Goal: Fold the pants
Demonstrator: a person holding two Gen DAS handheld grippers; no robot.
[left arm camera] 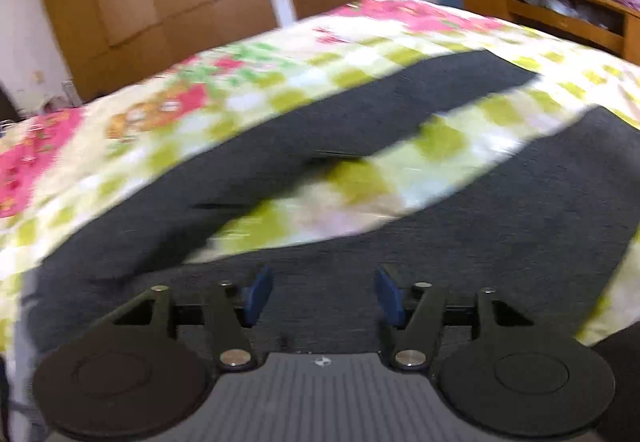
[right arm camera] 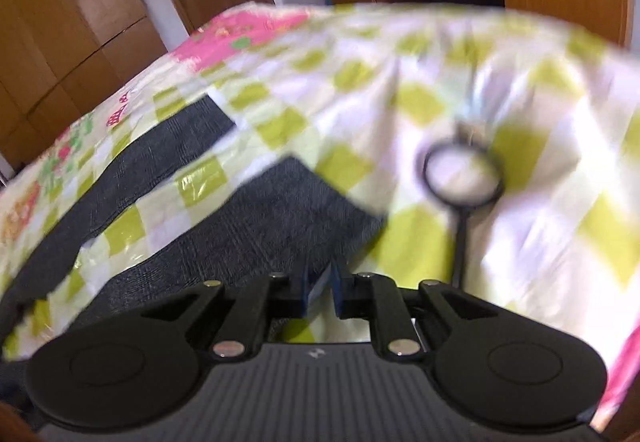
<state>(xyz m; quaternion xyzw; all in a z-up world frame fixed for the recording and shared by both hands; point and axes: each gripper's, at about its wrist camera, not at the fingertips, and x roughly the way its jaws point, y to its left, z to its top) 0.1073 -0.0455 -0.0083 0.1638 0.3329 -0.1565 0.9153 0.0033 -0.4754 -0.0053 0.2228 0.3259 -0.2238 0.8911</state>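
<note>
Left claw point(left arm camera: 322, 296) spread apart over waist end of dark grey fabric pants point(left arm camera: 360, 262) | right claw point(right arm camera: 322, 292) nearly closed at right leg's outer edge, grip uncertain | legs run away across checked bedspread point(left arm camera: 280, 73)

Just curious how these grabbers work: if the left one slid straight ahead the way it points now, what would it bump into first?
Most likely the dark pants: the left gripper, jaws open, points across them, with the checked bedspread beyond. Depth is uncertain.
</note>
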